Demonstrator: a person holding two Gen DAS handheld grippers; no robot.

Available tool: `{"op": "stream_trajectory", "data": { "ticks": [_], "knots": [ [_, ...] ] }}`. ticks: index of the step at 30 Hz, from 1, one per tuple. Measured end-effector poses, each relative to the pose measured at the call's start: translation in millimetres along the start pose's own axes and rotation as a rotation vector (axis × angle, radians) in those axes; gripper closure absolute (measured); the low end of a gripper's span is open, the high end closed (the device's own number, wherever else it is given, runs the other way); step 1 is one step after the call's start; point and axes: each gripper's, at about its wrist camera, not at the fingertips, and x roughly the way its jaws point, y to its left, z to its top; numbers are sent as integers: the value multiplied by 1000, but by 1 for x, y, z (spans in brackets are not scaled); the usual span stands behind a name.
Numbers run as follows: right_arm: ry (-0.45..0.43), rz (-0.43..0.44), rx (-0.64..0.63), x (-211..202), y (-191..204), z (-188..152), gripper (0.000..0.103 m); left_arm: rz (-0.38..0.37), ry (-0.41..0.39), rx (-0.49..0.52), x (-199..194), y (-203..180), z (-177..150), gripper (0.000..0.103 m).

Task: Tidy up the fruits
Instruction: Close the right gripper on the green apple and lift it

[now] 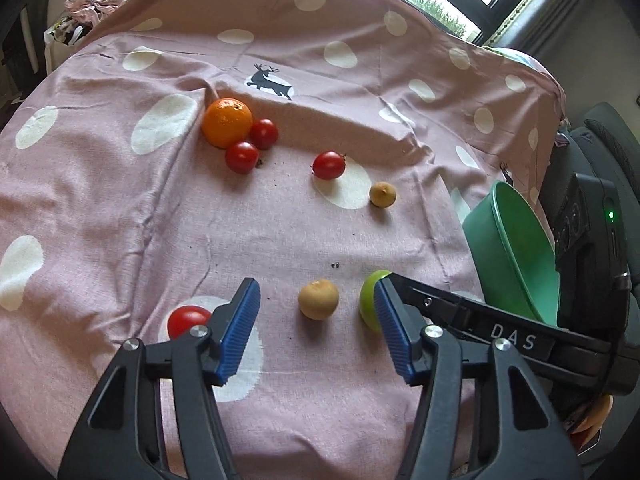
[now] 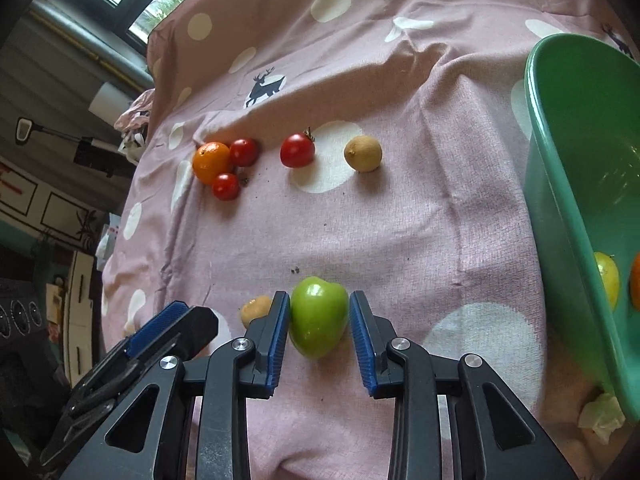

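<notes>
Green plastic is seen at the right side of the scene: a basin (image 2: 560,200) stands on the pink dotted cloth (image 2: 440,220), and two fruits are already inside it, a yellow-green one (image 2: 608,280) and an orange one (image 2: 635,280) which is cut by the picture edge. So only a small part of the sorting is judged to be done.

Most of the fruits are still lying on the cloth. At the far side an orange (image 1: 227,122) is touched by two small red tomatoes (image 1: 264,133) (image 1: 241,157); a third red tomato (image 1: 329,165) lies apart to their right, and a small brown fruit (image 1: 383,194) is near it, further right. At the near side a red tomato (image 1: 187,320), a second brown fruit (image 1: 318,299) and a green tomato (image 2: 318,316) are placed in a row.

The right gripper (image 2: 319,332) is set around the green tomato, one blue pad on each side. The left pad seems to touch the skin, while a narrow gap is seen at the right pad, so the fruit is not yet pinched. It is judged that this fruit is the next one to be carried to the basin.

The left gripper (image 1: 316,332) is spread wide and holds nothing; the second brown fruit is seen between its fingers, a little beyond them.

Eight fruits are counted outside the basin, so the larger part of the work is left.
</notes>
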Motion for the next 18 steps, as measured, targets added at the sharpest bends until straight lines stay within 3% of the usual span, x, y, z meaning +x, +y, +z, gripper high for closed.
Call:
{"op": "stream_trajectory", "data": {
  "ticks": [7, 18],
  "knots": [
    [-13, 11, 45, -5, -11, 1, 69, -79, 61, 26, 15, -13, -5, 62],
    [10, 65, 71, 1, -14, 2, 69, -75, 129, 67, 38, -25, -12, 63]
  ]
}}
